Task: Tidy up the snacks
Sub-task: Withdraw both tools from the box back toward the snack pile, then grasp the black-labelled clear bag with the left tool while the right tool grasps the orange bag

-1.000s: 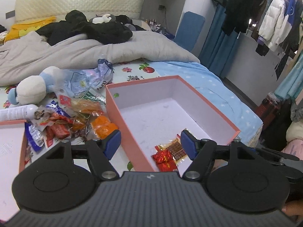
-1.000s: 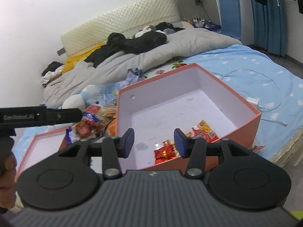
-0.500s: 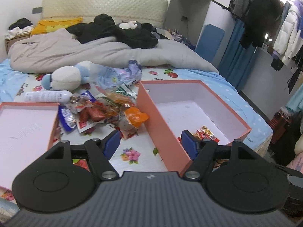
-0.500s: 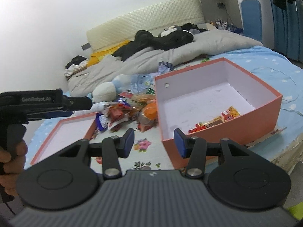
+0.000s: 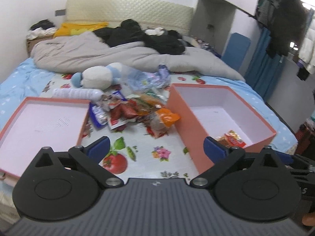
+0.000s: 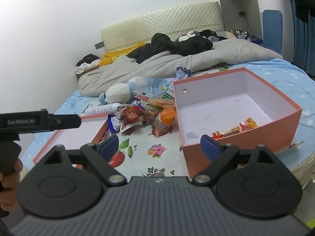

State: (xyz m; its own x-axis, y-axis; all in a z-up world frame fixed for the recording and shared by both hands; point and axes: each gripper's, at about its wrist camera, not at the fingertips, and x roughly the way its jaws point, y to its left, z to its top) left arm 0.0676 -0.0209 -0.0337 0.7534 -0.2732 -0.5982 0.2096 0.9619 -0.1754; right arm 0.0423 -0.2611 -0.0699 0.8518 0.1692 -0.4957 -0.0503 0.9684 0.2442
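Observation:
A heap of snack packets [image 5: 135, 113] [image 6: 141, 116] lies on the flowered sheet between two boxes. The deep orange box [image 5: 196, 125] [image 6: 236, 141] on the right holds a few wrapped snacks [image 5: 231, 138] [image 6: 236, 129] in its near corner. The shallow orange lid [image 5: 11, 122] [image 6: 98, 131] lies at the left. My left gripper [image 5: 156, 147] hangs over the sheet in front of the heap, its jaws opening wide with nothing between them. My right gripper [image 6: 159, 144] is beside it, jaws opening too and holding nothing.
A white and blue plush toy [image 5: 96, 76] [image 6: 122, 91], a white bottle [image 5: 76, 94] and a crumpled clear bag [image 5: 147, 77] lie behind the heap. A grey quilt [image 5: 98, 55] with dark clothes covers the far bed. The left gripper's body [image 6: 39, 121] and a hand show at left.
Both grippers drew back from the deep box and swung left toward the snack heap. Both sets of jaws spread wider. The lid has come into view.

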